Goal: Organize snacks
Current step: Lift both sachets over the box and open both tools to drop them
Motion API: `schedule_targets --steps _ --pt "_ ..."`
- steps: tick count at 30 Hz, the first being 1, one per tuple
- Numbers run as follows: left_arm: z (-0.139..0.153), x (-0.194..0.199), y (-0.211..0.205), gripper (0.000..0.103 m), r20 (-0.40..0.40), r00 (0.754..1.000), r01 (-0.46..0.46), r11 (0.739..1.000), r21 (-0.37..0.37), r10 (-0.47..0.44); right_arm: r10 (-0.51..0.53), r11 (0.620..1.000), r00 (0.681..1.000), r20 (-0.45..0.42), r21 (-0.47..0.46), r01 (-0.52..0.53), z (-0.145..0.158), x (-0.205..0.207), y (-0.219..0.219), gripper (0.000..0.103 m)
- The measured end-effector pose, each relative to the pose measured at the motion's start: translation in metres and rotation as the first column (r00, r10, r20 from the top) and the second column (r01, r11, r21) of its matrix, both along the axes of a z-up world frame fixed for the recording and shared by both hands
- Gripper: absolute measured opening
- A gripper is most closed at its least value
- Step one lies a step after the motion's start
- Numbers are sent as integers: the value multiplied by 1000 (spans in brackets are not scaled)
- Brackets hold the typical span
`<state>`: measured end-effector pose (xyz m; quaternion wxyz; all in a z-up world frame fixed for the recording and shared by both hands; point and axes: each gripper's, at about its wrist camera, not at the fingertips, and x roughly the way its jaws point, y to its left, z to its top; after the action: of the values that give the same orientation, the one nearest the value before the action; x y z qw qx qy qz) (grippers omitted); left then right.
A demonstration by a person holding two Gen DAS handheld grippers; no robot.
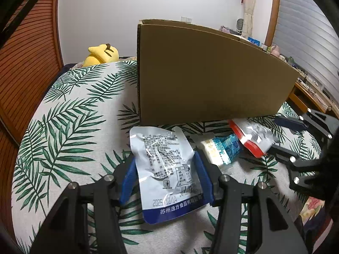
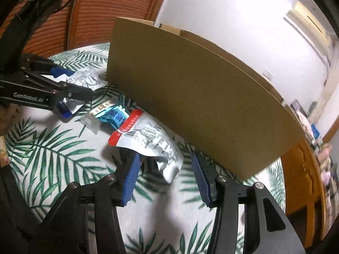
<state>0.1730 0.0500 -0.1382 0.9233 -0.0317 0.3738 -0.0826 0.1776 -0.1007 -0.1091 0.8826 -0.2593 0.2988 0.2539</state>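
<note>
With the left gripper pinching the blue-edged packet and the right gripper jaws spread around the red-edged packet on the bed, closing comes next, then the box.

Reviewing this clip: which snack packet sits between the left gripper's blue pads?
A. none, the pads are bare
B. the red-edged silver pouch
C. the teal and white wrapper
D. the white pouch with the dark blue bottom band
D: in the left wrist view the white pouch with the dark blue bottom band lies between the left gripper pads, which touch both its sides.
</note>
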Motion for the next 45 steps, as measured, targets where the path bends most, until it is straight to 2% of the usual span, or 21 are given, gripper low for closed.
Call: schedule_targets --steps 5,6,7,8,15,22,26,31,40,45 --pt "0 0 0 52 0 1000 1 1000 -2 -1 11 1000 999 -49 12 -11 0 21 5 49" --pt "0 0 0 52 0 1000 1 1000 -3 -1 8 1000 998 -63 26 -7 1 25 4 46" --pt "0 0 0 52 0 1000 1 1000 -4 -1 5 999 996 -86 40 -2 1 29 3 32" --pt "0 0 0 52 1 1000 1 1000 -4 -1 3 999 995 -103 50 2 2 30 3 29" --pt "4 -5 0 52 28 1000 5 1000 -7 -5 -1 995 994 -108 102 12 10 20 -12 27" --pt "13 -9 2 51 58 998 13 1000 -18 -12 16 983 998 -65 184 -4 34 -5 -21 27" --pt "21 -11 2 51 72 997 23 999 -26 -21 29 980 999 -25 197 -24 52 -17 -23 27" --pt "51 -16 1 51 125 992 38 998 -45 -33 35 978 999 25 205 -39 77 -22 -27 27" --pt "122 -4 -16 52 227 969 102 995 -14 -96 4 981 996 87 192 -21 110 -8 -41 27" --pt "140 13 -30 52 252 959 126 992 18 -126 -33 982 994 101 190 13 122 12 -48 27"
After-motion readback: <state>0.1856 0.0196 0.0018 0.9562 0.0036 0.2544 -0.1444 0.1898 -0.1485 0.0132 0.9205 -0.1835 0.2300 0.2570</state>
